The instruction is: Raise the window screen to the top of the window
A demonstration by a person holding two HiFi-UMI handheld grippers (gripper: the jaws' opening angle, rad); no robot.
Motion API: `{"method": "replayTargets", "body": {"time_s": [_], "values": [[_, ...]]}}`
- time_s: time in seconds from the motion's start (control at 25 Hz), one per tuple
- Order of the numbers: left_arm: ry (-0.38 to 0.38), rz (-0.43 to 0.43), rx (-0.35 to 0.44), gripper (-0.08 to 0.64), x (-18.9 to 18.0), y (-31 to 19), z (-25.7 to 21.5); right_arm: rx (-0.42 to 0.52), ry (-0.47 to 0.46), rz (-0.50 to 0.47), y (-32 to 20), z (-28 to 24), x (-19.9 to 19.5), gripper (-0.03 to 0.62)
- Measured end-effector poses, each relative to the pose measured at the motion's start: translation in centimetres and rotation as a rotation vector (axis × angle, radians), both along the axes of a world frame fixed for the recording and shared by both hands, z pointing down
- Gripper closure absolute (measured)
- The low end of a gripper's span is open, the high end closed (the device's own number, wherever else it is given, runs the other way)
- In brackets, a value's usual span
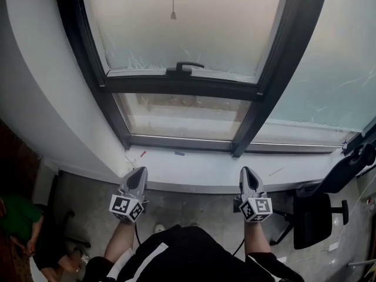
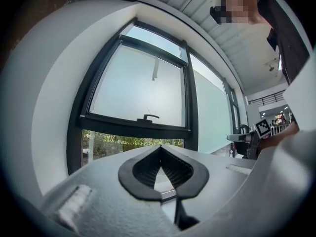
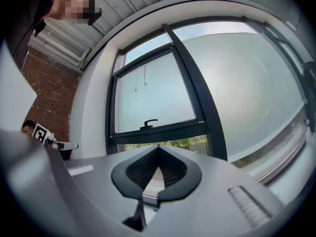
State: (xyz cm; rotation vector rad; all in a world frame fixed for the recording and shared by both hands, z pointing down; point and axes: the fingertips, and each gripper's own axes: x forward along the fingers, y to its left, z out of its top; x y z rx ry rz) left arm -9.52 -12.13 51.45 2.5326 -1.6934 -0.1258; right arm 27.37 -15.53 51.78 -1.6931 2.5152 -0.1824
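Observation:
The black-framed window (image 1: 176,87) fills the head view. A pale, milky window screen (image 1: 188,22) covers the pane above the crossbar, where a black handle (image 1: 184,67) sits. A thin pull cord (image 1: 173,15) hangs before the screen. Below the crossbar a clear strip of glass (image 1: 182,116) shows outdoors. My left gripper (image 1: 141,170) and right gripper (image 1: 247,169) are held low in front of the white sill, apart from the window, both shut on nothing. The left gripper view shows shut jaws (image 2: 160,148) under the handle (image 2: 148,117). The right gripper view shows the same (image 3: 158,148), handle (image 3: 149,124) above.
A white sill (image 1: 200,169) with small scraps runs under the window. A white wall column (image 1: 41,87) stands at the left. A black office chair (image 1: 320,210) is close on the right. A person in green (image 1: 17,216) sits at the lower left.

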Motion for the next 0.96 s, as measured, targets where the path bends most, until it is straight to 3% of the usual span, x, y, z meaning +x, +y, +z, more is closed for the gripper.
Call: {"method": "replayTargets", "body": {"time_s": [0.16,0.52,0.96], "values": [[0.029,-0.001,0.02,0.557,-1.5,0.6,-1.0,0.006,-0.038,0.028,1.0,-0.5,-2.1,0.589],[0.082,0.001,0.015,0.557,-4.1,0.2,-1.0,0.0,-0.033,-0.002,1.2,-0.3,-6.3,0.589],[0.132,-0.032,-0.009,0.558,-6.5,0.3,0.2,-0.018,-0.015,-0.026,0.5,0.6,-7.3,0.589]]}}
